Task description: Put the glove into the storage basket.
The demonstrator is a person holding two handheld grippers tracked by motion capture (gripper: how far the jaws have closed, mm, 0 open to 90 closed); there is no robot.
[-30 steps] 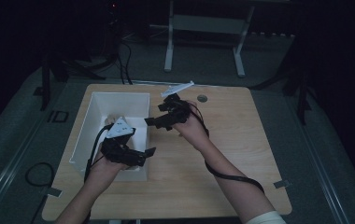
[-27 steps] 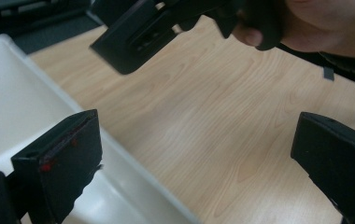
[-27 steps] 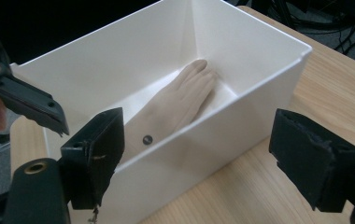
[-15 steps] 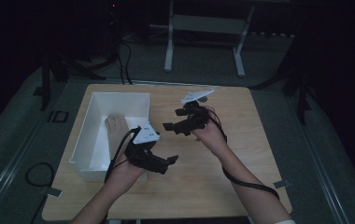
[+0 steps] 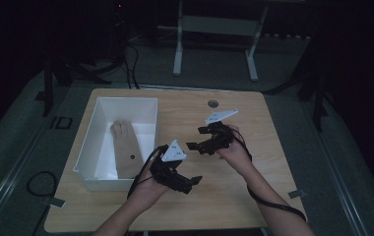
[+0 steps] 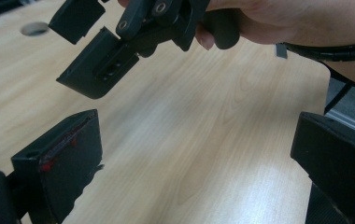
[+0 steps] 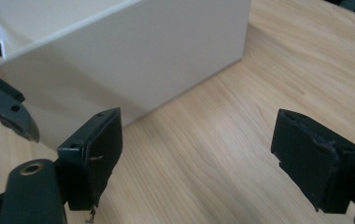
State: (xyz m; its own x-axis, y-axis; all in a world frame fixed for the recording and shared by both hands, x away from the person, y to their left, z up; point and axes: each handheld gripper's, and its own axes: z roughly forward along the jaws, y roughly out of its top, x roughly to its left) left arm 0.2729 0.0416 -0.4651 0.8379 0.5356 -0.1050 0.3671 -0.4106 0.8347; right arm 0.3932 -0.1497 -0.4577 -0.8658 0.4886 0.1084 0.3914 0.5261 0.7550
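I found no text, label, brand or number that I could read. The grey plates atop the left gripper (image 5: 189,183) and right gripper (image 5: 199,138) carried small dark marks, too tiny to make out, and the table (image 5: 224,206) beneath them bore nothing written.

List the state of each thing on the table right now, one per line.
Left claw: open, empty, above the table.
Right claw: open, empty, above the table.
White bin: upright, open-topped.
Tan glove: lying flat inside the bin.
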